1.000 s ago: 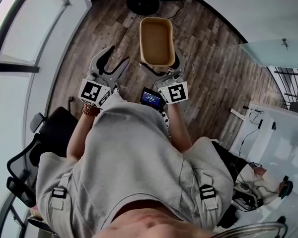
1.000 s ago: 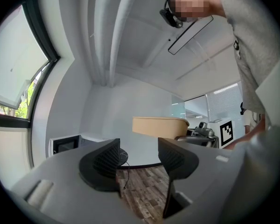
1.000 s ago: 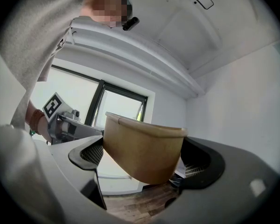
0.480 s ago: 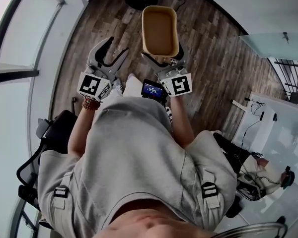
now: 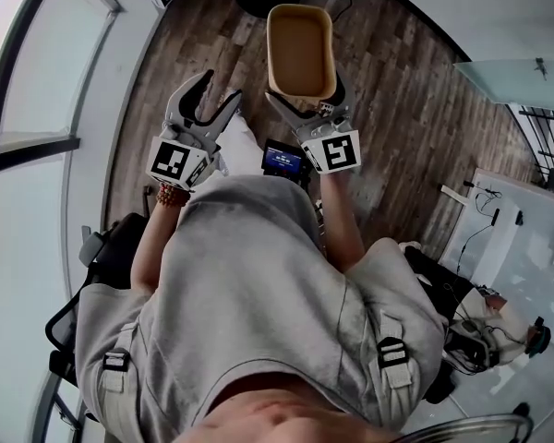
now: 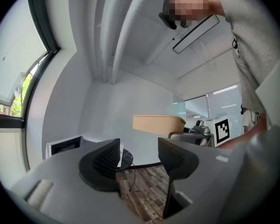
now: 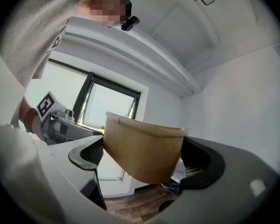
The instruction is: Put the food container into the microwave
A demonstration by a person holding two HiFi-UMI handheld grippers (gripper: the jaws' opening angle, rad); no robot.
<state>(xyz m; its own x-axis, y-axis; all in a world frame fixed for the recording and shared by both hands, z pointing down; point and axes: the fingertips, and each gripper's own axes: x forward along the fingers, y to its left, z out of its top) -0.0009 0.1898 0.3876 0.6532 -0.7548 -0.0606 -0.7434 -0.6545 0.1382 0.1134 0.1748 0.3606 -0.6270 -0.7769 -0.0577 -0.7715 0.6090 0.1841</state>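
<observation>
- Head view: the tan, open-topped rectangular food container (image 5: 300, 49) is carried in the air above the dark wood-plank floor (image 5: 397, 109). Its near short end is clamped in the right tongs (image 5: 307, 100). The left tongs (image 5: 217, 95) stand spread and empty just beside. Bare floor lies ahead; a black office chair (image 5: 111, 238) bounds the left and a white worktop (image 5: 522, 220) the right. No microwave shows.
- Left gripper view: the left tongs (image 6: 139, 155) gape with only floor between the jaws, and the container (image 6: 158, 124) rides beyond them. This free hand probably suits the oven door.
- Right gripper view: the right tongs (image 7: 144, 160) pinch the container (image 7: 144, 148) across its end, slightly askew. It is best held firm and level, and entered far end first, clear of the door frame.
</observation>
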